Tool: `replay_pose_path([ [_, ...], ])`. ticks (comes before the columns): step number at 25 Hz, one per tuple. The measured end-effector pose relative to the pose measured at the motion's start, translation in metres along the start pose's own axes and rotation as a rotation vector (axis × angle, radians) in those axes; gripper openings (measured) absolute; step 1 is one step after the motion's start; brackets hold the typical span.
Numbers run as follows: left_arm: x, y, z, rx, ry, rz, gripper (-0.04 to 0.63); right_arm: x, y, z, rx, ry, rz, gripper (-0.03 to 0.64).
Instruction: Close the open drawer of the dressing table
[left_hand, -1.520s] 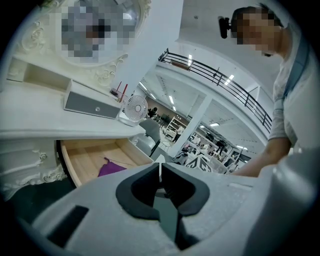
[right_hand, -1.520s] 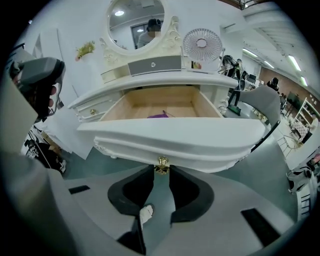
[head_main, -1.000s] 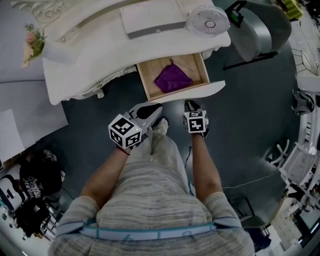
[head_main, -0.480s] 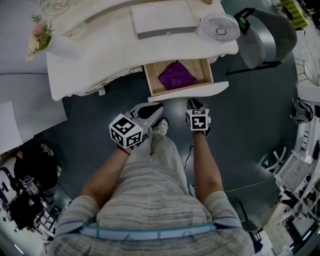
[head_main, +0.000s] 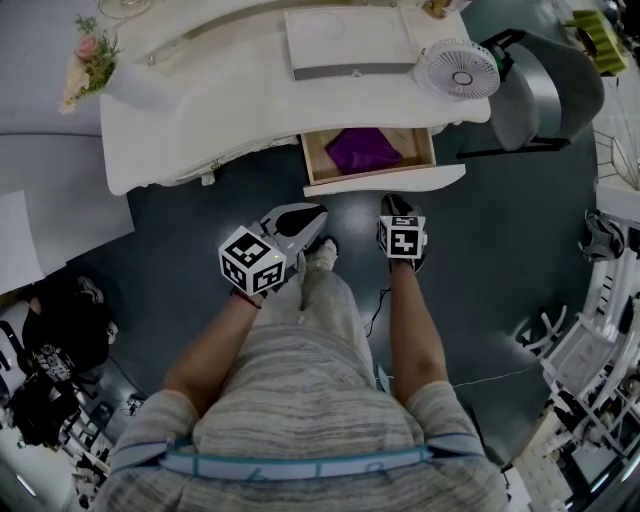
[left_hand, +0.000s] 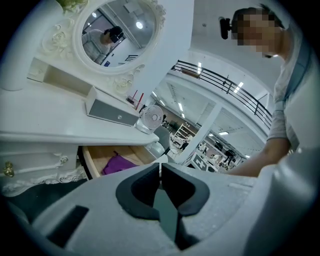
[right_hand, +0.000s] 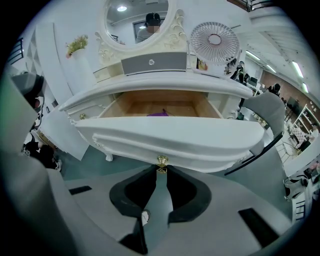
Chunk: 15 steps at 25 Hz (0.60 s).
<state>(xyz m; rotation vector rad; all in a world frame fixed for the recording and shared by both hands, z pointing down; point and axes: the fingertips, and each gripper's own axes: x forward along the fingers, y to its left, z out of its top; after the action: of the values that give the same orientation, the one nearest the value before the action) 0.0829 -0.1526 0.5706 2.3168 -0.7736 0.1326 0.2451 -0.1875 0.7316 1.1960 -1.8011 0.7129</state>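
Note:
The white dressing table (head_main: 200, 110) has one wooden drawer (head_main: 318, 158) standing partly open, with a purple cloth (head_main: 362, 148) inside. In the right gripper view the drawer's white curved front (right_hand: 170, 137) fills the middle, its gold knob (right_hand: 162, 160) right at the tips of my right gripper (right_hand: 161, 171), which is shut and empty. In the head view that right gripper (head_main: 394, 201) sits just under the drawer front (head_main: 385, 181). My left gripper (head_main: 318, 212) is shut and empty, held back left of the drawer; its own view shows the left gripper (left_hand: 160, 165) and the open drawer (left_hand: 95, 155).
On the tabletop stand a white fan (head_main: 458, 68), a flat white box (head_main: 350, 42) and a vase of flowers (head_main: 95, 55). An oval mirror (right_hand: 137, 20) rises behind. A grey chair (head_main: 545, 85) stands right of the table. Bags (head_main: 50, 350) crowd the floor at left.
The drawer has slid part of the way into the table, with less of its wooden inside showing. My right gripper has followed the drawer front forward; the left has barely moved.

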Motion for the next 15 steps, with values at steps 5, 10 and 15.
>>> replay_pose_path([
  [5, -0.002, 0.009, 0.002, -0.010, -0.002, 0.007, 0.025, 0.008, -0.001, 0.013, -0.006, -0.006, 0.000, 0.064],
  [10, -0.003, 0.015, 0.005, -0.019, -0.004, 0.015, 0.025, 0.014, -0.002, 0.026, -0.017, -0.010, -0.004, 0.064],
  [15, -0.003, 0.024, 0.008, -0.027, -0.008, 0.023, 0.025, 0.022, -0.005, 0.042, -0.021, -0.024, -0.010, 0.064],
])
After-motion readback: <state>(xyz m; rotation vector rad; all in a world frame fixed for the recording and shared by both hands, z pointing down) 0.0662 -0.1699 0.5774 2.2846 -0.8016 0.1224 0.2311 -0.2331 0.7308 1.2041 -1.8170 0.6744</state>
